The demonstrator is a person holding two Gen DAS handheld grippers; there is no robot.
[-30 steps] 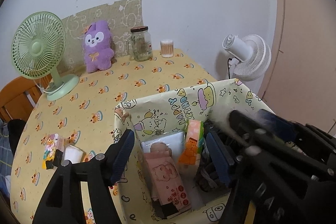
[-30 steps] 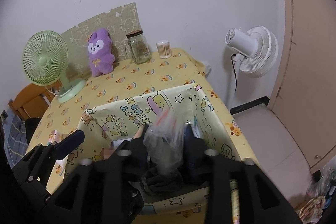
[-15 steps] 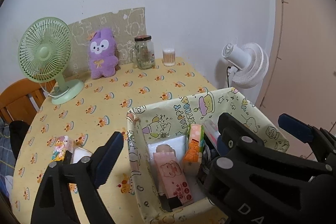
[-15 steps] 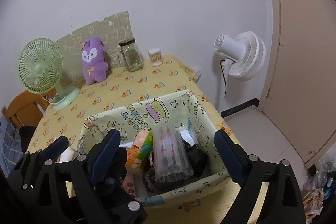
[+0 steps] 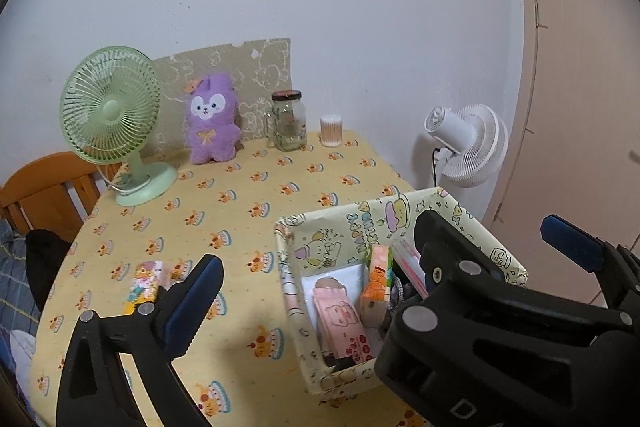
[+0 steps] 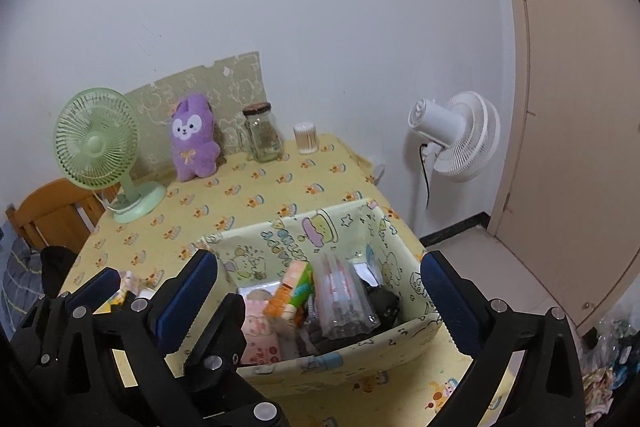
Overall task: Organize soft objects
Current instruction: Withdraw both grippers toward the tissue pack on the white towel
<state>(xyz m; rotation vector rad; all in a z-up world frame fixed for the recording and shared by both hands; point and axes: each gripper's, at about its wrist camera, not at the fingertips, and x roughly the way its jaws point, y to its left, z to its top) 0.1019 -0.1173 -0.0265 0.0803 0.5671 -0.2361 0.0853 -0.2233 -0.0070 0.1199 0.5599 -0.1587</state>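
From my left-hand camera, at far left a wooden chair back (image 5: 44,183) shows behind the table edge (image 5: 60,267), which carries a yellow cake-print cloth. On it stands a green desk fan (image 5: 110,111), then a purple plush rabbit (image 5: 212,119) propped against a patterned board (image 5: 256,67), a lidded glass jar (image 5: 287,121) and a small tub of cotton swabs (image 5: 331,130). Nearer me, a small colourful packet (image 5: 146,285) lies just beside my left gripper (image 5: 316,275); its jaws have just been opening, now spread wide with nothing in them. Its right finger (a big black mass) blocks much of the fabric storage box (image 5: 320,227).

From my right-hand camera, the box (image 6: 288,231) sits near the table's front right corner, holding a pink tissue pack (image 6: 260,337), an orange-green pack (image 6: 294,289), a clear bag of straws (image 6: 344,303) and dark fabric (image 6: 384,303). My right gripper (image 6: 320,291) has just been opening too, released, straddling the box with the straw bag between its jaws, untouched. A white standing fan (image 6: 456,135) stands beyond the table, a beige door (image 6: 572,147) at far right.
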